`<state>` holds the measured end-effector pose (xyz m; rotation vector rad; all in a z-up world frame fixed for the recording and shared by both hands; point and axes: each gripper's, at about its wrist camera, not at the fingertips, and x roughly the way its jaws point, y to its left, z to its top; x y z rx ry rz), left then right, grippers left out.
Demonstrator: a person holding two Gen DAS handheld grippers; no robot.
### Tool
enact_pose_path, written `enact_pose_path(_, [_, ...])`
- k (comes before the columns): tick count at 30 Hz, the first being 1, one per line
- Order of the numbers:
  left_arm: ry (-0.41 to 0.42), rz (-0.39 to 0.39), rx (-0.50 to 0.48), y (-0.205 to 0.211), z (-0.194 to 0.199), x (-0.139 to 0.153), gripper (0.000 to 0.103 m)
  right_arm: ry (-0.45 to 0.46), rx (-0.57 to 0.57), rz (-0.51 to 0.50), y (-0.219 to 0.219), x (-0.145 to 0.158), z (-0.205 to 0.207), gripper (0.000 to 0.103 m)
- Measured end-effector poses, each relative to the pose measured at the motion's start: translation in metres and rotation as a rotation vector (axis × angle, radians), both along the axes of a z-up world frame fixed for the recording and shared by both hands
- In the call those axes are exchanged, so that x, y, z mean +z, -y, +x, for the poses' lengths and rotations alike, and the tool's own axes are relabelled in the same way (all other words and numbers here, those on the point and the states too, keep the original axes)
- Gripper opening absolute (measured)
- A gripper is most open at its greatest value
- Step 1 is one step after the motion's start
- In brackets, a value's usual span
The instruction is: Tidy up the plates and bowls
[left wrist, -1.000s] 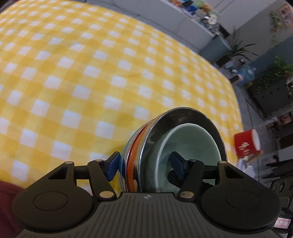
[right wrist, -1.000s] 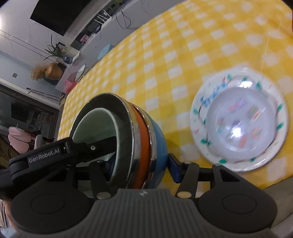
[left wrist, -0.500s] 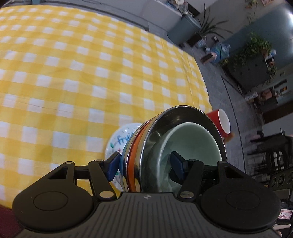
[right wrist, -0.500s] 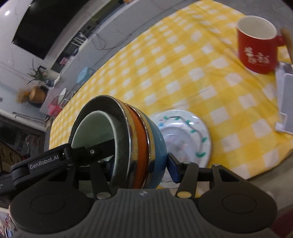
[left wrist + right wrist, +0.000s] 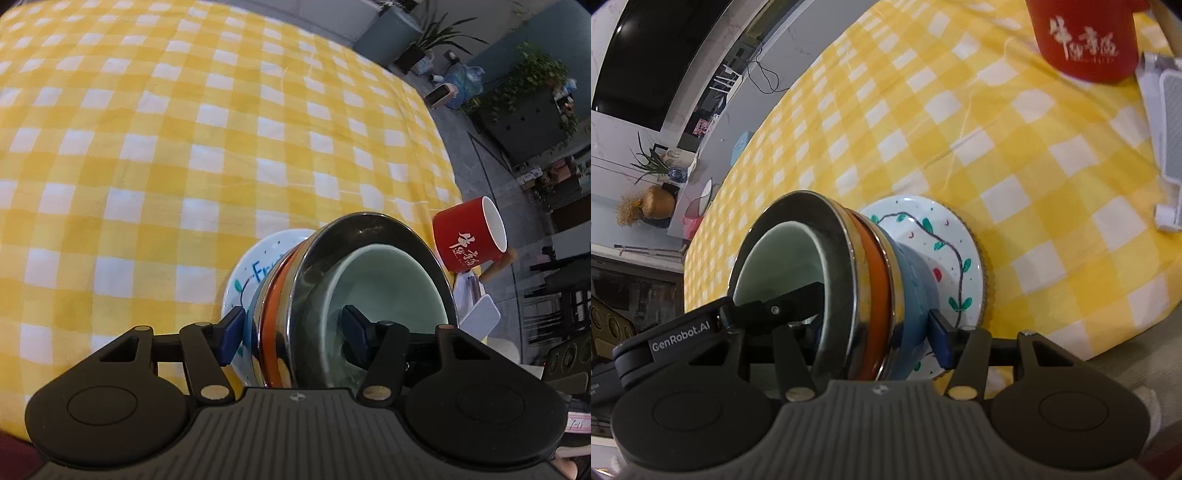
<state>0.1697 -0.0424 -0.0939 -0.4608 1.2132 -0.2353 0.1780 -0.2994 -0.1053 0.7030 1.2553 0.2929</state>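
Looking along the left tongs, a nested stack of bowls is clamped on its near wall: one blue pad sits outside against the blue bottom bowl, the other inside the pale green top bowl. These tongs have just been closing a little on that wall. The stack hangs low over a painted plate on the yellow checked surface, tipped so its mouth faces right, toward a red mug near the right edge. Whether its foot already touches the plate cannot be told here. The main risk is the inner bowls sliding out of that tilted mouth, since only the pinch on one side keeps green, steel, orange and blue together.

Seen from the right tongs, the same stack is gripped from the opposite side, one pad on the blue bowl's outside, the other inside the green bowl beside the left tongs' arm. The plate lies just behind the blue foot, slightly off to the right, so a descent from here could land the foot on the raised rim, not the centre, and rock or chip it. Uneven release is another hazard: if one pair lets go first, the stack would twist. The mug and a white stand sit far right, well apart.
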Motion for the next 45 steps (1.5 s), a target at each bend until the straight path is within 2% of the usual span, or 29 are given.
enact_pose_path(5, [0.023,-0.029,0.009,0.0,-0.001,-0.004,0.065,0.061,0.016,-0.058,-0.002,0.005,-0.004,0.053])
enact_pose_path(9, [0.135,0.093,-0.019,0.007,-0.015,0.012,0.064,0.091,0.021,-0.066,-0.004,0.006,-0.007,0.06])
enact_pose_path(12, [0.235,0.148,-0.016,0.004,-0.031,0.035,0.075,0.191,0.037,-0.099,-0.004,0.023,-0.017,0.091])
enact_pose_path(14, [0.302,0.194,-0.007,0.002,-0.047,0.052,0.076,0.281,0.034,-0.14,-0.001,0.04,-0.03,0.093])
enact_pose_path(16, [0.363,0.27,-0.009,0.005,-0.063,0.068,0.083,0.344,0.007,-0.172,0.002,0.055,-0.049,0.098])
enact_pose_path(18, [0.4,0.313,-0.035,0.009,-0.082,0.083,0.086,0.387,-0.027,-0.187,0.004,0.068,-0.071,0.1])
enact_pose_path(20, [0.445,0.295,-0.05,0.012,-0.105,0.093,0.087,0.413,-0.043,-0.218,0.004,0.076,-0.093,0.1])
enact_pose_path(22, [0.493,0.292,-0.057,0.017,-0.129,0.1,0.091,0.416,-0.038,-0.293,0.001,0.08,-0.111,0.1])
enact_pose_path(24, [0.518,0.333,-0.06,0.025,-0.15,0.104,0.093,0.407,-0.002,-0.382,-0.006,0.079,-0.125,0.1])
enact_pose_path(27, [0.583,0.363,-0.049,0.032,-0.178,0.103,0.093,0.394,0.014,-0.438,-0.012,0.073,-0.147,0.1])
enact_pose_path(31, [0.569,0.409,-0.005,0.037,-0.191,0.093,0.093,0.393,0.029,-0.4,-0.014,0.07,-0.172,0.1])
enact_pose_path(35, [0.559,0.412,-0.003,0.036,-0.197,0.089,0.091,0.428,0.053,-0.399,-0.03,0.078,-0.193,0.1])
enact_pose_path(45, [0.586,0.462,0.011,0.035,-0.209,0.095,0.091,0.475,0.059,-0.421,-0.044,0.091,-0.208,0.1])
